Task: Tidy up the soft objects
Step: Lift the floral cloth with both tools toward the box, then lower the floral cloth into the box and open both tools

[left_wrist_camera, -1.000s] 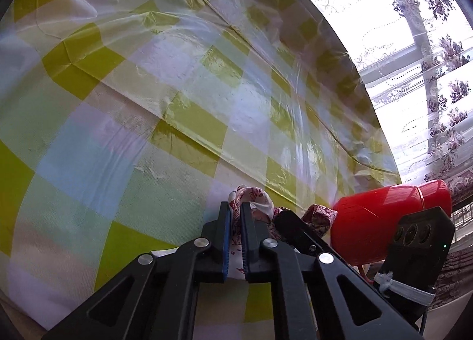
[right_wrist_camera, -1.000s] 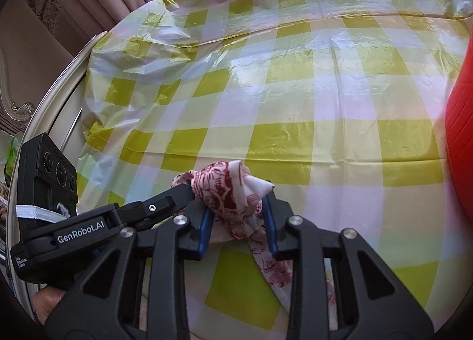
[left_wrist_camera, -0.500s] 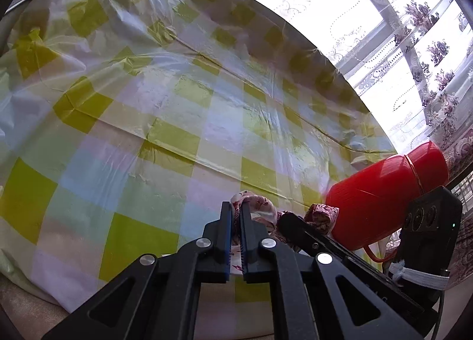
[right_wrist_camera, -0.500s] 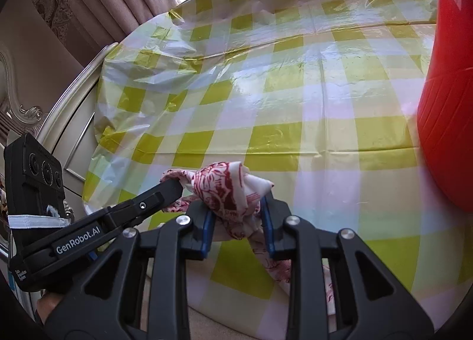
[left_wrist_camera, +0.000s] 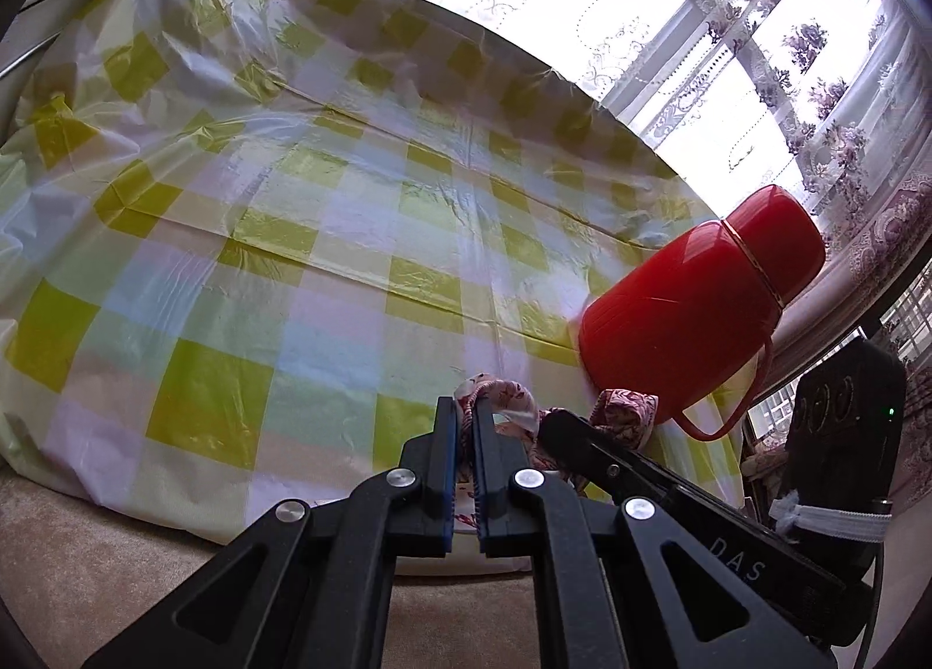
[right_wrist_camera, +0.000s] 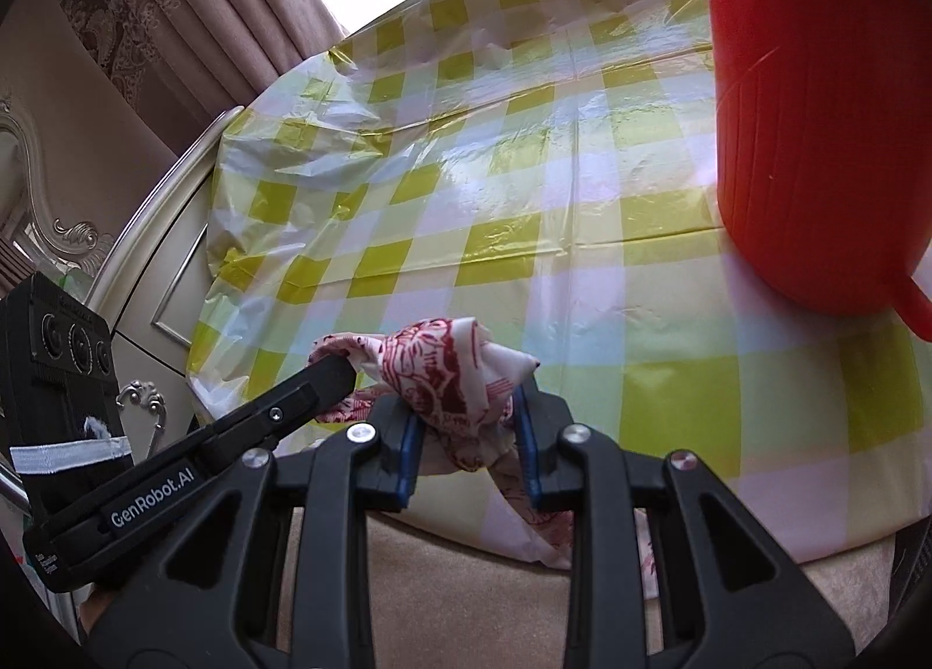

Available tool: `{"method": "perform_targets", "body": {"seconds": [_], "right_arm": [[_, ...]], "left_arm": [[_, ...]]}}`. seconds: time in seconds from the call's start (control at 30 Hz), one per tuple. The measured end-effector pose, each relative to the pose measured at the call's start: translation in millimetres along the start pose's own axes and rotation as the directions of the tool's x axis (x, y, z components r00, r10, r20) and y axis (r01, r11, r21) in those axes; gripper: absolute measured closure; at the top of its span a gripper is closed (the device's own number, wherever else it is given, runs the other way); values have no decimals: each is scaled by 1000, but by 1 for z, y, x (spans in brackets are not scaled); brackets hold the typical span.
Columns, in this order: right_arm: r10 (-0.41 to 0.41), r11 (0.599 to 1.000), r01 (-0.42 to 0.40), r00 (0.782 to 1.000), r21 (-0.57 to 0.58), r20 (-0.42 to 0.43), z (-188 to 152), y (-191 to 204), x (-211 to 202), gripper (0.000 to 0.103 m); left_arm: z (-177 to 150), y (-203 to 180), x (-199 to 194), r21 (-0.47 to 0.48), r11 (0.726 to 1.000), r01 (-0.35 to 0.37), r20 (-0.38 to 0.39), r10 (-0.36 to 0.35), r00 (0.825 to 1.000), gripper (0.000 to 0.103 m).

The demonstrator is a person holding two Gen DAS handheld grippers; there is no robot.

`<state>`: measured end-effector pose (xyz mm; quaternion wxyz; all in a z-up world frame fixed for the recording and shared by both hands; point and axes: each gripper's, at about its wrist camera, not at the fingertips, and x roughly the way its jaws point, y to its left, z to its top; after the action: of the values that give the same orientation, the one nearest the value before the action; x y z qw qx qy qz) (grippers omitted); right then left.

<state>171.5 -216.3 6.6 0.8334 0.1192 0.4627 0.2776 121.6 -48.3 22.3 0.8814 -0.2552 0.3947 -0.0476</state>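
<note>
A white cloth with a red print [right_wrist_camera: 448,372] is held between both grippers above the near edge of the table. My right gripper [right_wrist_camera: 466,424] is shut on a bunched part of it, and the rest hangs below the fingers. My left gripper [left_wrist_camera: 463,424] is shut on a thin edge of the same cloth [left_wrist_camera: 504,398]. The right gripper's finger [left_wrist_camera: 582,448] shows in the left wrist view, with more cloth [left_wrist_camera: 626,407] on it. The left gripper's finger [right_wrist_camera: 314,378] shows in the right wrist view, close to the left of the bunch.
The table wears a yellow and white checked plastic cover [left_wrist_camera: 326,238] [right_wrist_camera: 524,203]. A large red thermos jug [left_wrist_camera: 699,308] [right_wrist_camera: 815,116] with a handle stands on it at the right. Beige carpet [right_wrist_camera: 466,581] lies below the table edge. A cream cabinet [right_wrist_camera: 163,261] stands at the left.
Both grippers have drawn back and up from the table with the cloth. More of the table, its near edge, the floor and the red jug now show.
</note>
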Motion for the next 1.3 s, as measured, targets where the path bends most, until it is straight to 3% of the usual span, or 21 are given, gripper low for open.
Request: {"method": "perform_targets", "body": {"seconds": [0.4,0.87,1.07,1.3], "right_arm": [[-58,997,56,997,55,43,-20,-31,-53,72],[-160,982,148,982,121,99,-37,-83,-114,72],[-234,964,215,965,154,120,-44,-110,-148,72],[-365,919,333,922,212,130,-60,-144,-203,72]], "left_arm": [[-27,-48,0,80,996,47,-43,-43,998,98],[-48,-118,31,163,977,135,-128,-115,985,98],[-61,-159,49,205,955,216,-187,-179,966,98],[-94,-218,70,249,908,336,-304,-256,918,98]]}}
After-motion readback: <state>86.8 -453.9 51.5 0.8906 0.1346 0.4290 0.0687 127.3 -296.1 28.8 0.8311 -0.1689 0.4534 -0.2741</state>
